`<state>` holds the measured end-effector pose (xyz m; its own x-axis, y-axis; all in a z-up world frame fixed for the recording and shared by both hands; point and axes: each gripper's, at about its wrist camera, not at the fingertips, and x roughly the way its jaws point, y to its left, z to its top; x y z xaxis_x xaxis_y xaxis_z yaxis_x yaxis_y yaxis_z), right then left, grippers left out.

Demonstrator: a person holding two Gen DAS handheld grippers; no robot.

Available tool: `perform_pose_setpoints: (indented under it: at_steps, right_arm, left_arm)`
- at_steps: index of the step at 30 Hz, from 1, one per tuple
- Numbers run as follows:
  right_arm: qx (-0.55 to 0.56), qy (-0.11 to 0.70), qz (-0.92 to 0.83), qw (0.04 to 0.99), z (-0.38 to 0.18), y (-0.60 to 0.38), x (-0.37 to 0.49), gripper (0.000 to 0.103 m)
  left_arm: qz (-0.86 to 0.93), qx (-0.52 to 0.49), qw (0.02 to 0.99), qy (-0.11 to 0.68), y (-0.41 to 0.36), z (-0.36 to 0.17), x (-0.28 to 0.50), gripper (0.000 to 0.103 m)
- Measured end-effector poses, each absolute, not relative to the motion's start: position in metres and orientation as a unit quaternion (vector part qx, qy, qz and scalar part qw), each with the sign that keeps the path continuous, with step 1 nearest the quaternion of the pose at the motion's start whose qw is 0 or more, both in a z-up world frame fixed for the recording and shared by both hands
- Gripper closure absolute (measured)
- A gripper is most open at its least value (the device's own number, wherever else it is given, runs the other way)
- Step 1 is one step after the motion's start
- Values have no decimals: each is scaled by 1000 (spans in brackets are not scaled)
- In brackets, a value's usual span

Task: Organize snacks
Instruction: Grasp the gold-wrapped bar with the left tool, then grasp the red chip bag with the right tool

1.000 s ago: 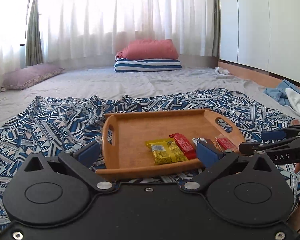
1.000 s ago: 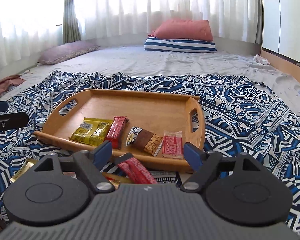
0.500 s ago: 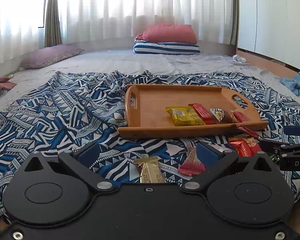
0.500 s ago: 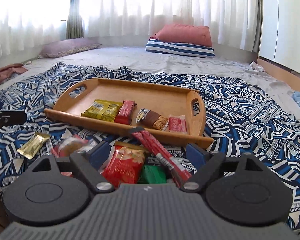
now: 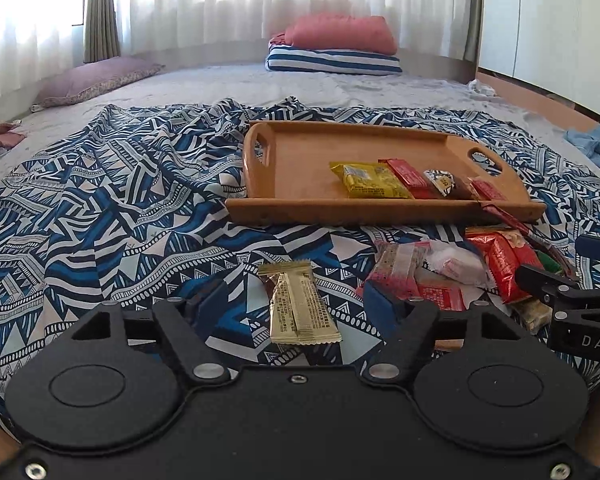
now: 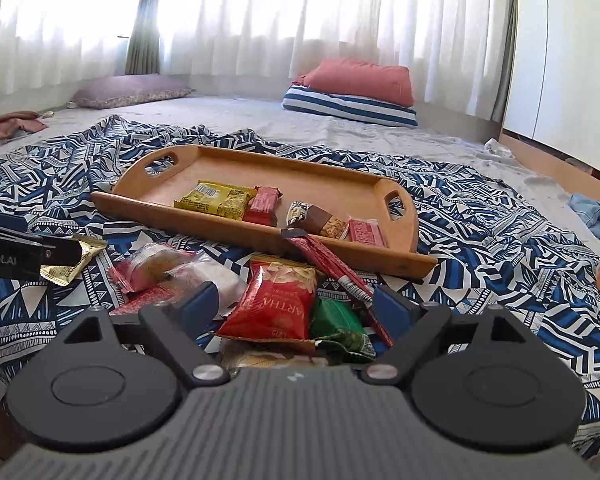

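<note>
- The flat gold foil snack packet point(image 5: 300, 304) lies on the blue patterned bedspread point(image 5: 100, 216), short of the wooden handled tray point(image 5: 300, 160), so I straddle it with my left hand-held gripper point(image 5: 300, 304); the jaws have just been closing, not yet pinching.
- My right hand-held gripper point(image 6: 296, 304) hangs open over the red snack bag point(image 6: 276, 304) in the loose pile, ready for the next pick.

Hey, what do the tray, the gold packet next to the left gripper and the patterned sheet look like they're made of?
Tray: looks like wood, maybe bamboo, with a smooth satin finish; warm even tan, cut-out handles.
Gold packet: looks like metallised plastic film; shiny, creased, crimped serrated ends.
Patterned sheet: thin woven fabric, matte; it lies in soft folds and wrinkles. The fibre can't be told.
</note>
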<state>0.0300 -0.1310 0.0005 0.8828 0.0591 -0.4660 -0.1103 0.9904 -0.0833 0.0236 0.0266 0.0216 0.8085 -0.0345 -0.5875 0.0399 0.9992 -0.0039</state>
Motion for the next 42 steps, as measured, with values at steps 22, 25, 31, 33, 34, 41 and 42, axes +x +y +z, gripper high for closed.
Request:
perform_pose_setpoints:
  at_steps: [22,25,31,33,34,41,42]
  right_arm:
    - [-59,258,22,964,-11,-113,50,23]
    - [-66,260,16,963,-12,-111,53,25]
    - [-70,266,19,961,-12,-110,56,43]
    - [-68,263,25,962,-11,-110,55,51]
    - [-67,263,28,962,-9,-109,55,54]
    - [-60,262,41,962,-3,-108,50,56]
    - [-57,261,42,963,-1,-108,49,56]
  left_arm:
    - [-16,-5,940,342,25,5,41,67]
    - [-16,-7,940,341,25,6,41,68]
    - [-18,-11,941,337,25,10,39,68]
    - [-18,-11,942,334,25,13,38,68]
    - [-18,-11,943,332,25,14,37,68]
    - [-16,-14,948,317,27,26,37,69]
    - [-16,-15,949,315,27,28,38,69]
